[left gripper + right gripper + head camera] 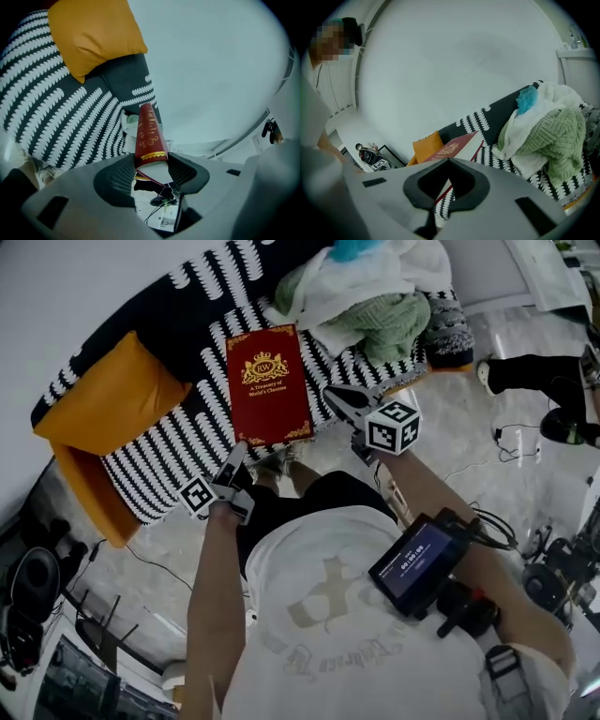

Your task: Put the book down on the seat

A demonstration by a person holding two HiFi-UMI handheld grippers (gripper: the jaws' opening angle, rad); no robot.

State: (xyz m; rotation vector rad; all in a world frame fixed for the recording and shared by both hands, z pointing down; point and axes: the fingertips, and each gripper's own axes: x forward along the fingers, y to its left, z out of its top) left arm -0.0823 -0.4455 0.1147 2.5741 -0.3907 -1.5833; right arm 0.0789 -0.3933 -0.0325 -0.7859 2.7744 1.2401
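A red hardback book (pixel 269 381) with gold print hangs over the black-and-white patterned sofa seat (pixel 178 451), its near end past the seat's front edge. My left gripper (pixel 236 457) is shut on the book's near left corner. In the left gripper view the spine end of the book (pixel 149 133) sits clamped between the pads of the left gripper (pixel 152 161). My right gripper (pixel 333 395) is at the book's right edge. In the right gripper view the tips of the right gripper (pixel 449 161) meet just under the book (pixel 450 149). Whether they touch it I cannot tell.
An orange cushion (pixel 103 399) leans at the sofa's left end. A pile of white and green blankets (pixel 375 306) fills the right end. A person's dark trouser leg and shoe (pixel 534 371) lie on the glossy floor at right, with cables and gear (pixel 28 587) around.
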